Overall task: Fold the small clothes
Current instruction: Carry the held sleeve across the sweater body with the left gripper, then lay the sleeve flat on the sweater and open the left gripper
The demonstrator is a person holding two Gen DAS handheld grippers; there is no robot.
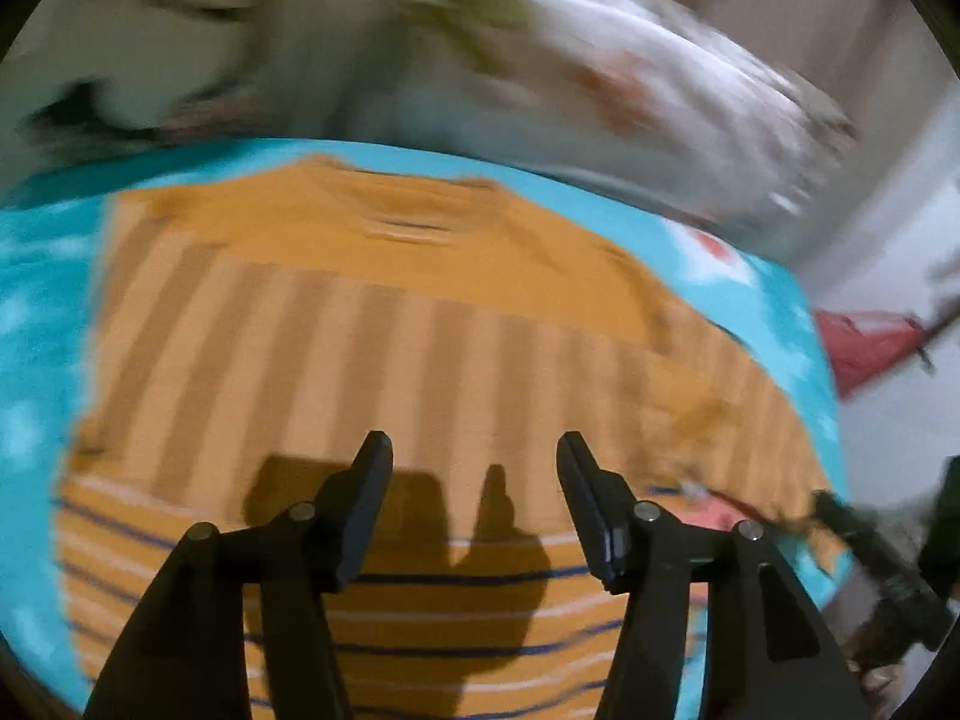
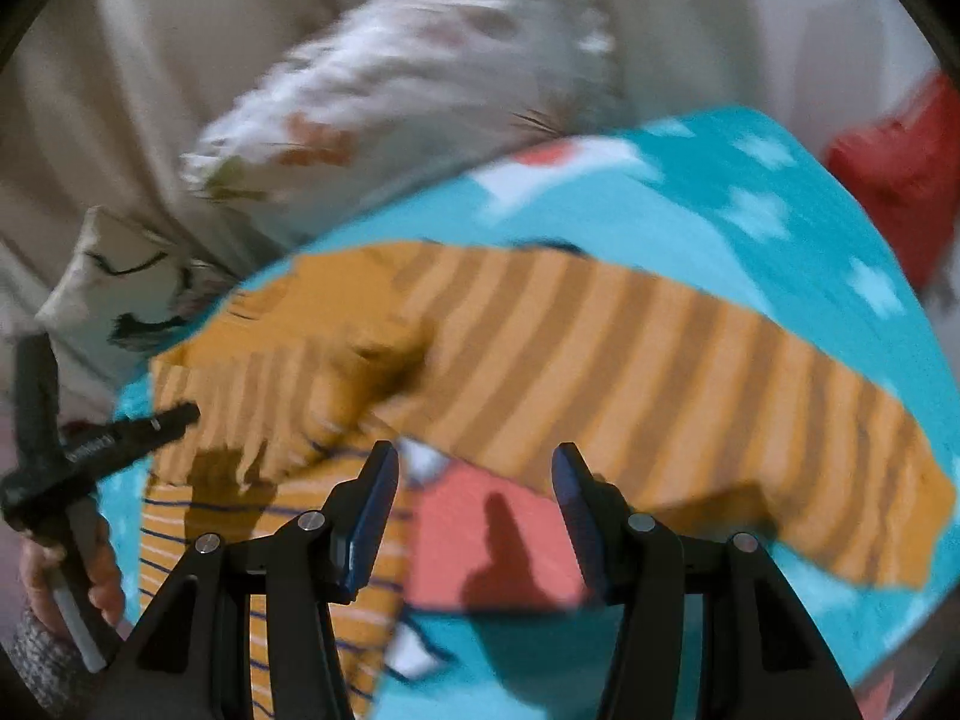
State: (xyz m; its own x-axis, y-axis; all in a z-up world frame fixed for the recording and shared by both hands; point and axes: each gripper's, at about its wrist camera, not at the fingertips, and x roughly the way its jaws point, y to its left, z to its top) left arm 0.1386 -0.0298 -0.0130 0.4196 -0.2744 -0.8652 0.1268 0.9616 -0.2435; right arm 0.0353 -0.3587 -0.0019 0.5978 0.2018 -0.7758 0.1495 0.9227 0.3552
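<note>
Only the right wrist view shows the hand (image 2: 72,576) gripping the left claw (image 2: 180,414). The orange striped shirt (image 1: 384,348) lies on the turquoise blanket (image 1: 36,324) — partly folded, blurred. Left claw (image 1: 474,456) and right claw (image 2: 474,468) both gape, holding nothing.
</note>
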